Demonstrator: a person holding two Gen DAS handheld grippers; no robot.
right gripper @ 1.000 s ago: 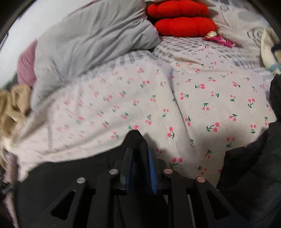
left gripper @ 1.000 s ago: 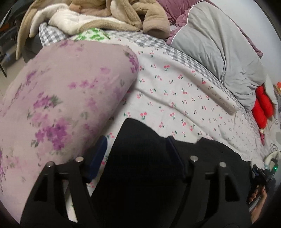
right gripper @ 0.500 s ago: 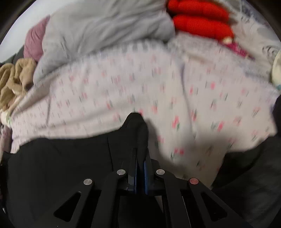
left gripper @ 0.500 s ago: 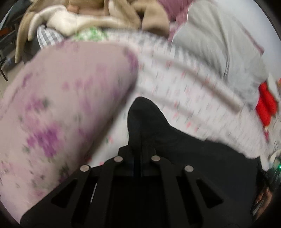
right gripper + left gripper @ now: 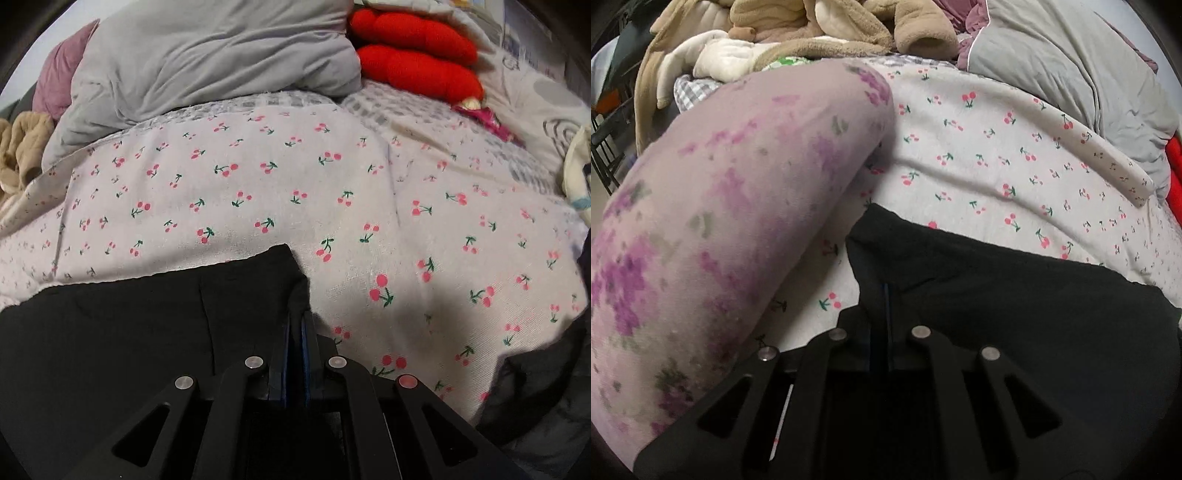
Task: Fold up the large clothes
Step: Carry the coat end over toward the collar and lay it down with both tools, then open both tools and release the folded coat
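A large black garment lies spread on the cherry-print bedsheet. My left gripper is shut on the garment's left corner, fabric pinched between its jaws. In the right wrist view the same black garment stretches to the left, and my right gripper is shut on its right corner. The garment's edge runs fairly straight between the two corners, on the cherry sheet.
A purple floral bolster lies close on the left. A grey duvet and red cushions sit at the far side. Beige fleece clothes are piled at the back left. Dark cloth lies at the right.
My left gripper was open around the garment's corner and has shut on it. Both grippers have moved the corners forward, and the black edge now lies stretched flat on the sheet.
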